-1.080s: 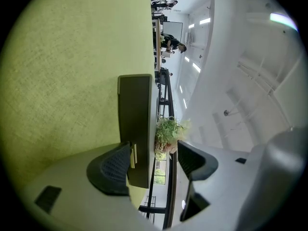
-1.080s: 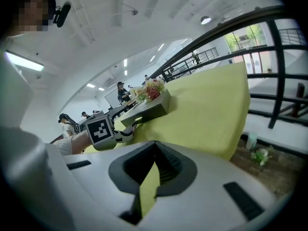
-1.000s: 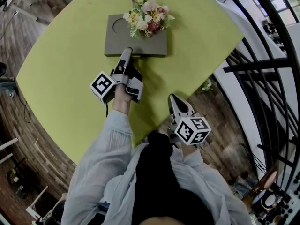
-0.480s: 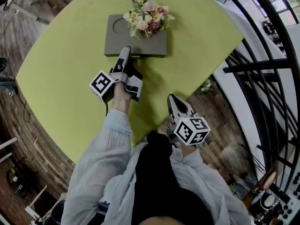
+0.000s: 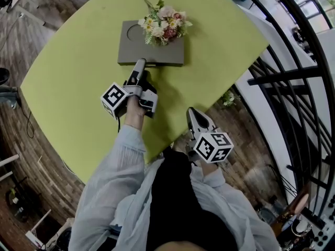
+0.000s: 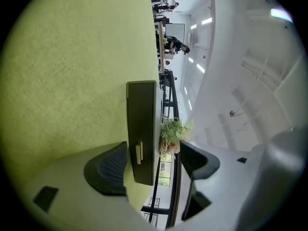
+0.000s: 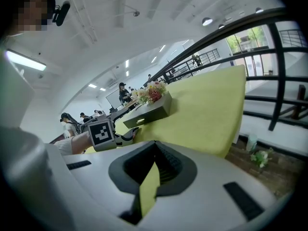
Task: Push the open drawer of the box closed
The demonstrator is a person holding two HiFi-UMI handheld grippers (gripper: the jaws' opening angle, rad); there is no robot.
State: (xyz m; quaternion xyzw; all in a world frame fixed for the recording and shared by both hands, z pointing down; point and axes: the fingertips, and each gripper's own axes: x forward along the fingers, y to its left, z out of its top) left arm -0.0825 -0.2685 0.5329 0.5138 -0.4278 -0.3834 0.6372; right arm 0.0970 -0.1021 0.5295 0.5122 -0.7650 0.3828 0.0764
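The left gripper (image 6: 151, 161), whose jaws have just been opening and stand wide on nothing, frames the handle (image 6: 138, 153) on the front of the grey box (image 5: 152, 50), which sits mid-surface under flowers (image 5: 163, 22). Its drawer looks nearly flush, so press squarely and level without shoving the box. The right gripper (image 5: 194, 120) hangs at the near edge, jaws together and empty, and the lime-green surface (image 5: 78, 72) stands over wood flooring (image 5: 31, 156), with black railing (image 5: 293, 88) at right.

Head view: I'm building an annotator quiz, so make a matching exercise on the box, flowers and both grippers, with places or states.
1 box
2 flowers
3 left gripper
4 right gripper

A shut, near the table edge
B grey, on the table
C open, facing the box front
D on the box top

Pairs: 1-B; 2-D; 3-C; 4-A
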